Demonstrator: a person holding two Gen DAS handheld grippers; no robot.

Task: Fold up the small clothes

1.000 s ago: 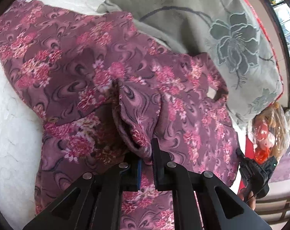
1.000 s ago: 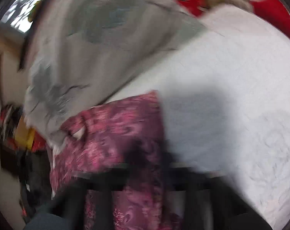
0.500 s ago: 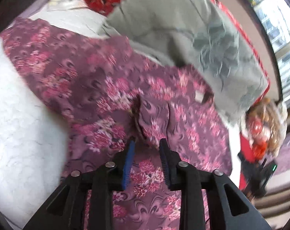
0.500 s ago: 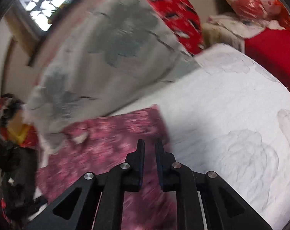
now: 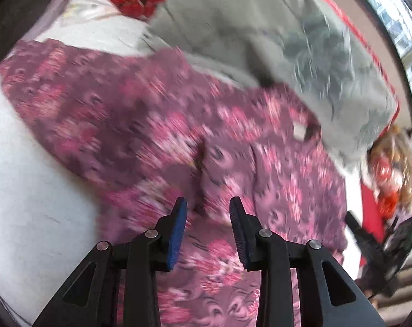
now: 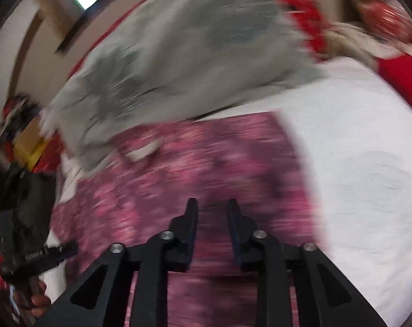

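I have the maroon floral garment lying on the white bedcover, its far edge tucked against the grey flowered quilt heaped behind it. My left gripper hangs over the middle of the cloth, just near a raised flap where one layer lies doubled over another. Its jaws have just been opening, and they stand partly apart now with nothing between the blue pads; the fabric lies below them, free.

Over on the right wrist view, everything is smeared by motion, but my right gripper is plain enough: jaws have just been opening too, a modest gap, nothing clamped. The garment fills the space beneath it, with its right edge running straight against the bedcover. Far left in that view I can make out my other tool and the hand on it.

So, my read: one fold looks laid, judging by that doubled flap and the clean right edge. The piece is not a tidy packet yet, though; it sprawls wide to the left and near side. I reckon at least another fold or two remains, and both grippers need a fresh hold on a hem first.
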